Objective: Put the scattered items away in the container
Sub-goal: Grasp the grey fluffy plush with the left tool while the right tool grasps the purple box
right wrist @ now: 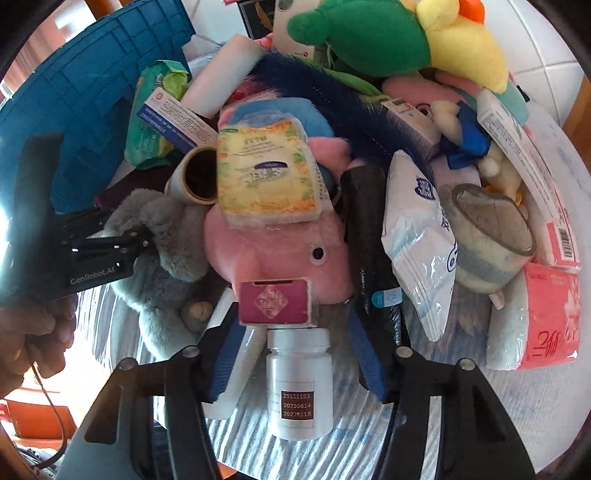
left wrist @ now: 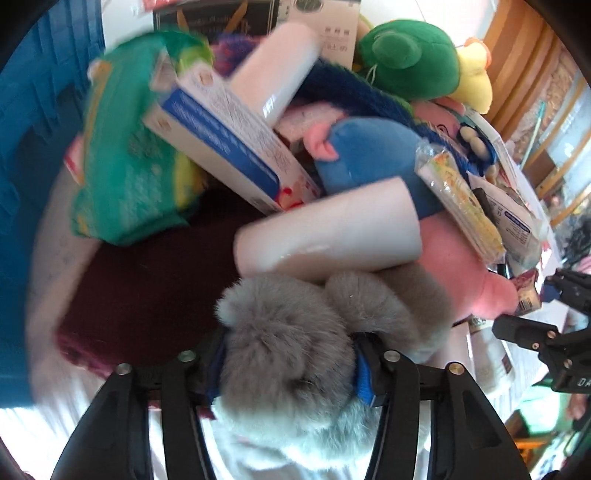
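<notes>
- Blue container (right wrist: 92,92): ribbed plastic crate at about ten o'clock in the right wrist view, at the edge of the heap of scattered items; none of the named items lies inside it.
- Left tool (left wrist: 290,365): its blue pads pinch the grey plush toy (left wrist: 288,332), fur bulging between and above them; in the right wrist view the same tool sits at nine o'clock, gripped by a person's hand (right wrist: 33,339).
- Green packet (left wrist: 129,166): at ten o'clock of the left wrist view, just beside a blue-and-white box (left wrist: 229,144).
- White roll (left wrist: 328,232): lies across the centre of the left wrist view, touching the grey plush toy.
- Right tool (right wrist: 291,354): jaws part-spread around a white bottle (right wrist: 300,384) lying on the striped cloth (right wrist: 461,406); pads stand apart from the bottle's sides, not touching it.
- Maroon box (right wrist: 274,302): touches the bottle's cap, at the foot of the pink plush toy (right wrist: 273,251).
- Yellow tissue pack (right wrist: 266,177): rests on the pink plush toy, at twelve o'clock from it.
- Green-and-yellow plush (right wrist: 406,33): top of the heap, at one o'clock.
</notes>
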